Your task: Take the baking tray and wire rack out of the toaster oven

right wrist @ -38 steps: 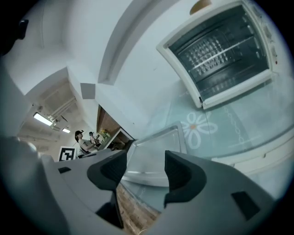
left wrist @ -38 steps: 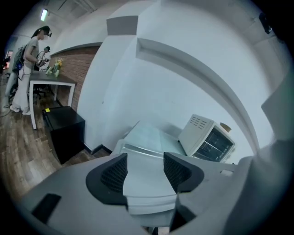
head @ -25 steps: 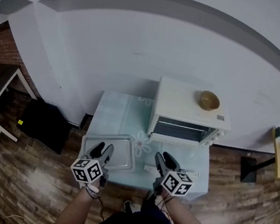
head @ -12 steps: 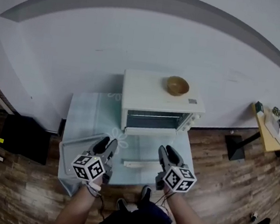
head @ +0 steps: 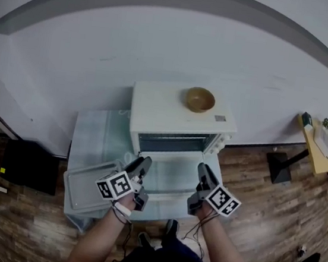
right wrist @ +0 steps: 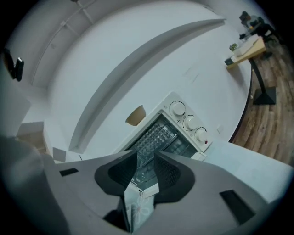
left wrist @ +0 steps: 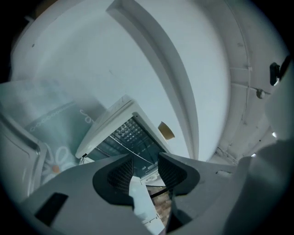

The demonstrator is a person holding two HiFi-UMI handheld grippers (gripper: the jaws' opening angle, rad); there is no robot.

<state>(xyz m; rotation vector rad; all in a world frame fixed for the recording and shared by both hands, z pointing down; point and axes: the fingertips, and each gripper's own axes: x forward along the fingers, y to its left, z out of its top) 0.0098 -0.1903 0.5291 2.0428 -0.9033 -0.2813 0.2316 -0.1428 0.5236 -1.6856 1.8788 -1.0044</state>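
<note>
This looks like a plain room in a home or a home-like test space rather than a fitted kitchen. A white toaster oven (head: 181, 117) with a wooden bowl (head: 200, 99) on top stands on a small table (head: 93, 142) covered in a pale blue flowered cloth, pushed against a bare white wall (head: 163, 49). The floor (head: 271, 225) is wood plank, with a low black cabinet (head: 30, 167) on one side and a small wooden stand (head: 316, 147) on the other.

I get the head view from high up, looking steeply down on the surface (head: 93, 142) and toaster oven (head: 180, 120). The left gripper view and right gripper view sit close behind their jaws, both tilted, facing the oven's open front from nearby. All three share that oven.
</note>
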